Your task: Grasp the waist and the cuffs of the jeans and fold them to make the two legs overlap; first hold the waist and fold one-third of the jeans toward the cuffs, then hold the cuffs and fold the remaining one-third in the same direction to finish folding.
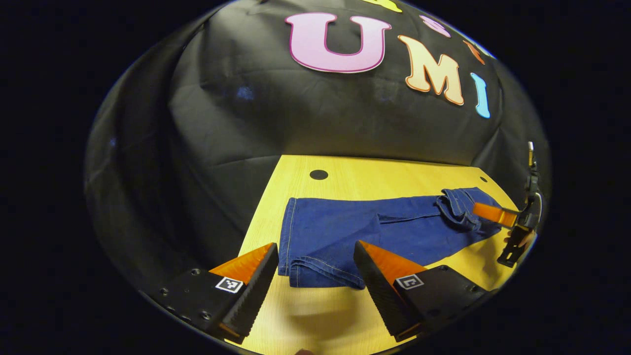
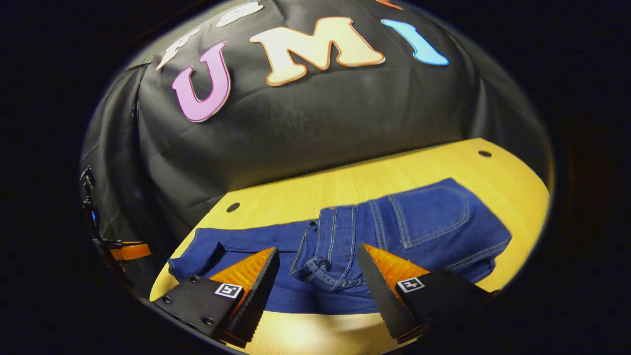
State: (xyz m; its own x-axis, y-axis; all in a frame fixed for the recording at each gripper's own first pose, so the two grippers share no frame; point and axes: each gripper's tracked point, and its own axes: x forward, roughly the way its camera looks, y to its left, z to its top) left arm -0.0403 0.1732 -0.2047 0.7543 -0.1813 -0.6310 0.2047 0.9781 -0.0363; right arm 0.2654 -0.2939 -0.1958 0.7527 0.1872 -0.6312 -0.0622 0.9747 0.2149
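Here the blue jeans (image 1: pixel 355 231) lie flat on the yellow wooden table (image 1: pixel 365 177), legs already overlapped. In the left gripper view the cuffs (image 1: pixel 315 273) sit at the near edge between the left gripper's (image 1: pixel 315 259) wide-spread fingers, which grip nothing. In the right gripper view the waist (image 2: pixel 320 268) and a back pocket (image 2: pixel 429 212) lie ahead of the right gripper (image 2: pixel 318 264), its fingers also wide apart and empty above the bunched waistband.

One jeans (image 1: pixel 345 231) is lying on one table (image 1: pixel 374 172), two grippers (image 1: pixel 315 259) (image 2: pixel 318 264) hovering, two holes (image 1: pixel 318 174) showing.
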